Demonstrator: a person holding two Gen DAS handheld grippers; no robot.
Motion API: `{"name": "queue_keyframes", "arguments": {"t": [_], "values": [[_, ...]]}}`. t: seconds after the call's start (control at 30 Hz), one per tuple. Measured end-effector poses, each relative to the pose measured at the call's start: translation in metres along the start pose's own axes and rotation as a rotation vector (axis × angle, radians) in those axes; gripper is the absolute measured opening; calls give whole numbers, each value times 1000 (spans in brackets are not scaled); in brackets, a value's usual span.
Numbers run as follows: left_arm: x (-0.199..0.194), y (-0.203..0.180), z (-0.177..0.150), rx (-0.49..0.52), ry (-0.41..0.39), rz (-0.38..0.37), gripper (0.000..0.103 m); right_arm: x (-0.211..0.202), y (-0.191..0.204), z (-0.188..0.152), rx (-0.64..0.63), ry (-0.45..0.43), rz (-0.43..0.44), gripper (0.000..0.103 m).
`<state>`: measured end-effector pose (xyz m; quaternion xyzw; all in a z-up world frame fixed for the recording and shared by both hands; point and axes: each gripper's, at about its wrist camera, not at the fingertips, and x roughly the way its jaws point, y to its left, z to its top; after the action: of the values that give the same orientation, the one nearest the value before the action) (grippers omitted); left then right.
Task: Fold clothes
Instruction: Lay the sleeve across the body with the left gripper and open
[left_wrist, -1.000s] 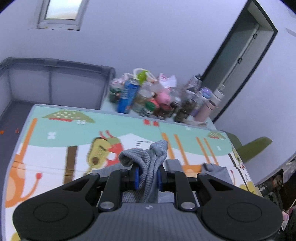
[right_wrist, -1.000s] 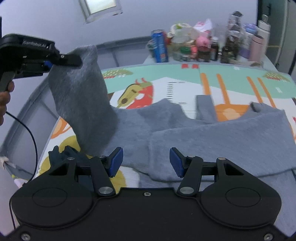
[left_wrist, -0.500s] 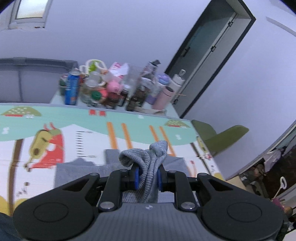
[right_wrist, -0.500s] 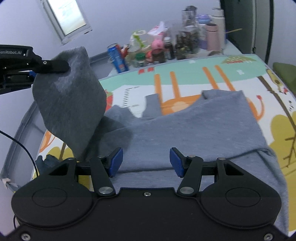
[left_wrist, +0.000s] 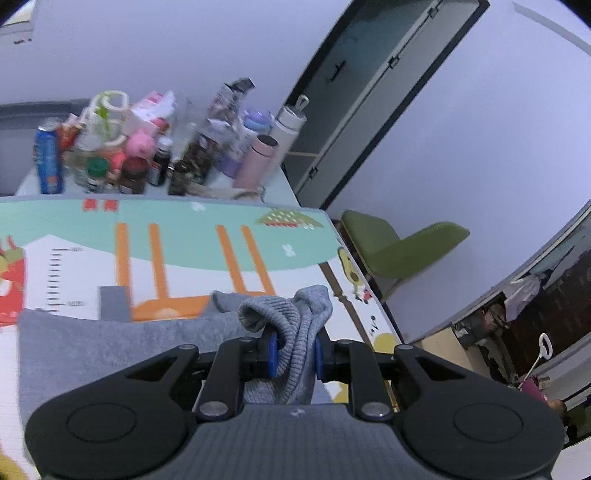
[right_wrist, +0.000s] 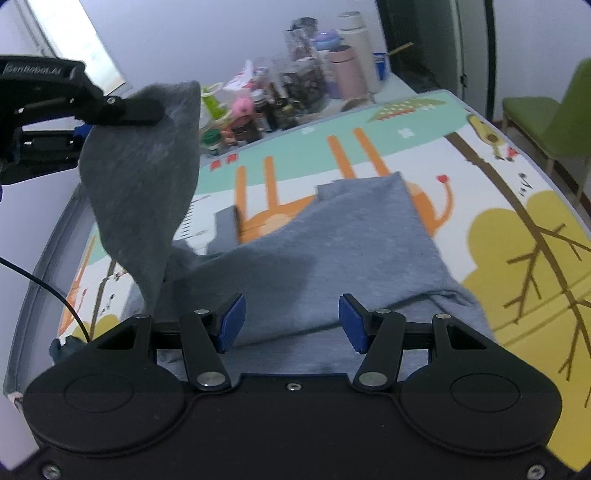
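Left gripper (left_wrist: 293, 352) is clamped on a bunched ribbed cuff of the grey sweater (right_wrist: 332, 251); blue pads (left_wrist: 272, 350) pinch the knit from both sides. Right gripper (right_wrist: 288, 319) has its jaws apart, nothing between them, hovering over the near edge of the garment.

Sweater body lies flat on the cartoon play mat (right_wrist: 517, 229); one sleeve is lifted off it and hangs from the left gripper.

Right wrist view only: the lifted sleeve as a whole, draping from the left gripper's finger down to the body, and a shadow it throws on the cloth. It also shows the sweater's right edge and a black cable (right_wrist: 48, 291) at the mat's left side.

Left wrist view only: the cuff's ribbing close up, the dark door (left_wrist: 369, 92), and cluttered shelving at far right, too dim and small to identify. Green chair (left_wrist: 399, 247) shows in both views, cut off at the edge in the right one.

Bottles and jars (left_wrist: 147, 147) crowd the table's far end; labels are blurred and unreadable. Sweater's near hem is hidden under both gripper bodies. Left view is motion-blurred along the mat. The holding hands are out of frame.
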<state>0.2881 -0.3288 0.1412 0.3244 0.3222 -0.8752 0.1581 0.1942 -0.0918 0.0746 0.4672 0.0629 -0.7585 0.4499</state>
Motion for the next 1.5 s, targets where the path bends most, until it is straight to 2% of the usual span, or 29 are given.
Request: {"name": "queue_keyframes", "arguments": {"t": [0.23, 0.47, 0.5, 0.57, 0.8, 1.03, 1.13, 1.5], "values": [[74, -29, 10, 9, 74, 36, 26, 3, -51, -5, 68, 17, -21, 54], [144, -41, 5, 63, 134, 194, 61, 11, -83, -14, 111, 44, -40, 54], [148, -41, 4, 63, 141, 200, 65, 12, -86, -15, 117, 47, -43, 54], [152, -43, 3, 71, 146, 198, 65, 14, -91, -17, 125, 54, -49, 54], [143, -29, -8, 74, 153, 224, 71, 23, -107, -17, 143, 55, -91, 54], [117, 22, -30, 29, 172, 290, 71, 40, -108, 2, 103, 53, -122, 54], [104, 40, -37, 22, 179, 343, 71, 48, -99, 12, 68, 56, -122, 54], [41, 96, -76, -55, 173, 463, 78, 75, -44, 46, -108, 96, -145, 54]]}}
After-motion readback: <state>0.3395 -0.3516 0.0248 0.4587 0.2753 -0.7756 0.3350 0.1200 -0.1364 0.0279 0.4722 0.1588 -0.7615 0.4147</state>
